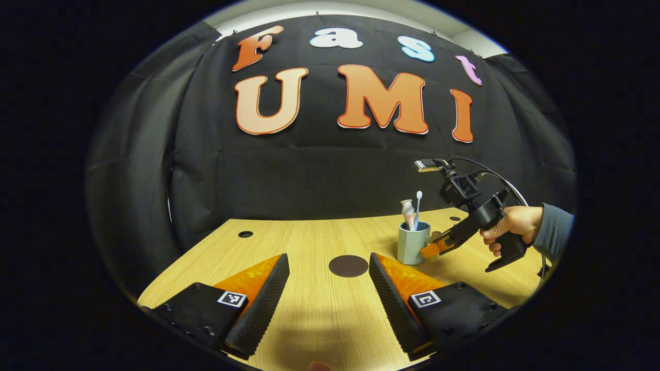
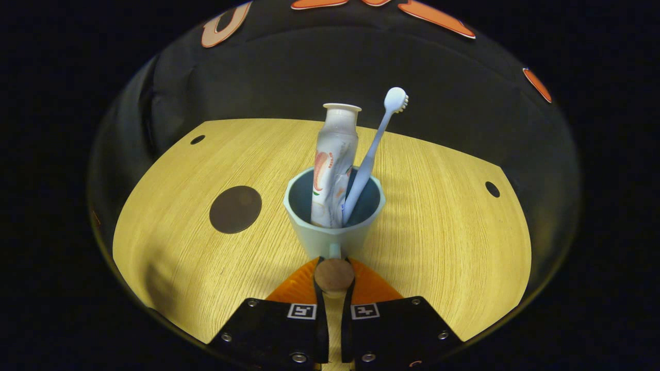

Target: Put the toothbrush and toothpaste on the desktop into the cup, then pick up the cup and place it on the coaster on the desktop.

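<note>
The desk [image 2: 438, 216] is a pale wooden top. On it stands one cup [image 2: 332, 234], light blue-grey, and this cup is the landmark for all the rest. One dark round coaster [image 2: 235, 209] lies on the desk to the left of the cup in the right gripper view, near it but not touching. Inside the cup stand one toothpaste tube [image 2: 334, 165] and one toothbrush [image 2: 372, 149], both leaning a little, so the first part of the task looks done.

The right gripper [image 2: 334, 278] is behind the cup on the camera's side. Its two fingers are nearly together and press on the cup's small wooden handle [image 2: 334, 274], one from each side. In the left gripper view a hand [image 1: 510, 224] holds this gripper against the right side of the cup [image 1: 412, 243]. The cup seems to be on the desk, though its base is not clear enough to be sure.

The left gripper [image 1: 329, 296] is well apart from the cup, with its fingers spread wide and nothing between them.

The step in hand is carrying the cup to the coaster. I think it is best to lift straight up, keep the cup upright so the tall tube and brush do not tip out, move slowly sideways, and lower it in the middle of the coaster before opening.
</note>
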